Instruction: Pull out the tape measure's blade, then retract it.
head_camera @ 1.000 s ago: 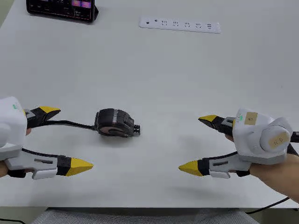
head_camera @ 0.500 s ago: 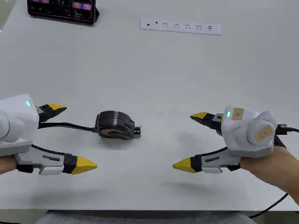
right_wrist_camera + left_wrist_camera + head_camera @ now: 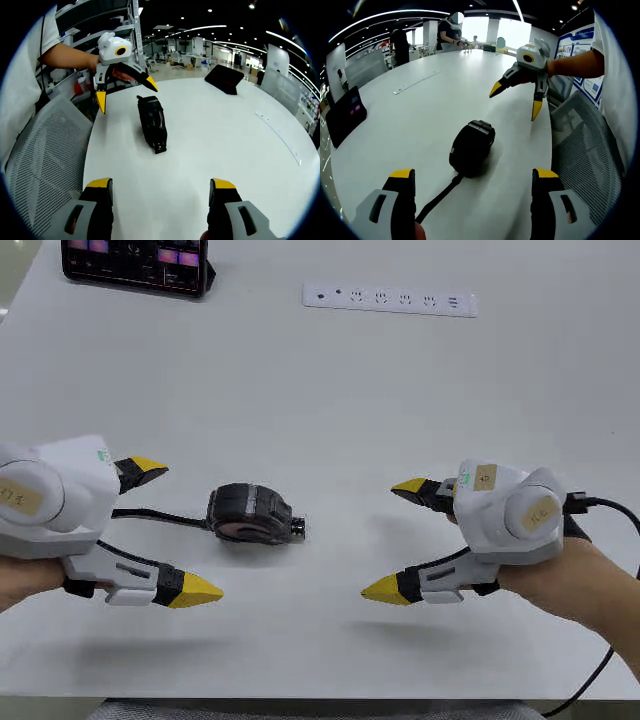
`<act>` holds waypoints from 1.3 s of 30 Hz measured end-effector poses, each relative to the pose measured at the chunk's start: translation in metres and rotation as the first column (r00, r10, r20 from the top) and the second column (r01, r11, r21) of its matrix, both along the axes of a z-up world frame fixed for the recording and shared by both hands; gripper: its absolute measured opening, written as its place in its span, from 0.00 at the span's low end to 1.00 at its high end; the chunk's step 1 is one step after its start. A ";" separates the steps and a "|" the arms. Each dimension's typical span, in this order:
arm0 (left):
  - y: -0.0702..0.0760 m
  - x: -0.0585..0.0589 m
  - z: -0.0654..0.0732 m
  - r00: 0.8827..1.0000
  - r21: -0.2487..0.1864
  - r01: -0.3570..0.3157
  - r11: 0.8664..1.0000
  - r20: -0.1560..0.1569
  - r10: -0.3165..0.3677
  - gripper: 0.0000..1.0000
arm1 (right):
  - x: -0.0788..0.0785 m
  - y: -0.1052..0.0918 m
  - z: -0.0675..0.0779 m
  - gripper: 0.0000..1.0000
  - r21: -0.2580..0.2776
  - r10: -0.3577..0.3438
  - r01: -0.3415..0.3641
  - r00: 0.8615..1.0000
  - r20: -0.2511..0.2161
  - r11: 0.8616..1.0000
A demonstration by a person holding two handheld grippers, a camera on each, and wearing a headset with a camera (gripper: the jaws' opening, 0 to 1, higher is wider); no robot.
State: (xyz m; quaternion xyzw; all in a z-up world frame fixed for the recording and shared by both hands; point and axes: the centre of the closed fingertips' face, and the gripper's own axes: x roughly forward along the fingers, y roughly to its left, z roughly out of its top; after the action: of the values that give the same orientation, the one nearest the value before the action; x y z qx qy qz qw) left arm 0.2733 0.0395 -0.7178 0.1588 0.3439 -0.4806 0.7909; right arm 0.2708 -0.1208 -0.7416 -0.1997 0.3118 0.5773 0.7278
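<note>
Head view shows the tape measure (image 3: 250, 513) lying on its side on the white surface (image 3: 320, 400), between the two grippers and touched by neither. The left gripper (image 3: 187, 530) is near it on one side, its yellow-tipped fingers (image 3: 195, 589) spread wide and holding nothing; the right gripper (image 3: 382, 540) is farther off on the other side, its fingers also wide open and empty. A black strap (image 3: 160, 515) runs from the back of the tape measure and passes between the left gripper's fingers, while the blade (image 3: 297, 528) sits wound in, only its end tab showing, pointed toward the right gripper. In the left gripper view the tape measure lies just ahead, centred between the fingers. A white power strip (image 3: 390, 300) and a dark tablet (image 3: 135, 262) lie at the far edge of the surface
</note>
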 end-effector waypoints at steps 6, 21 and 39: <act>-0.004 0.001 -0.007 0.999 0.033 0.051 0.998 -0.018 -0.050 0.89 | 0.004 0.008 -0.004 0.75 -0.013 0.035 -0.035 0.999 0.003 0.999; -0.010 0.014 -0.020 0.992 0.112 0.123 0.986 -0.040 -0.120 0.72 | 0.012 0.024 -0.011 0.70 -0.031 0.093 -0.093 0.996 0.007 0.995; -0.015 0.022 -0.034 0.984 0.168 0.178 0.970 -0.033 -0.175 0.46 | 0.012 0.036 -0.017 0.69 -0.015 0.104 -0.104 0.995 -0.007 0.994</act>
State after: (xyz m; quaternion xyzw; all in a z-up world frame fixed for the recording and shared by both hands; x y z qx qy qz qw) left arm 0.2951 0.0244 -0.7520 0.2514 0.3755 -0.5192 0.7254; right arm 0.2826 -0.0852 -0.7591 -0.2196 0.3077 0.6127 0.6940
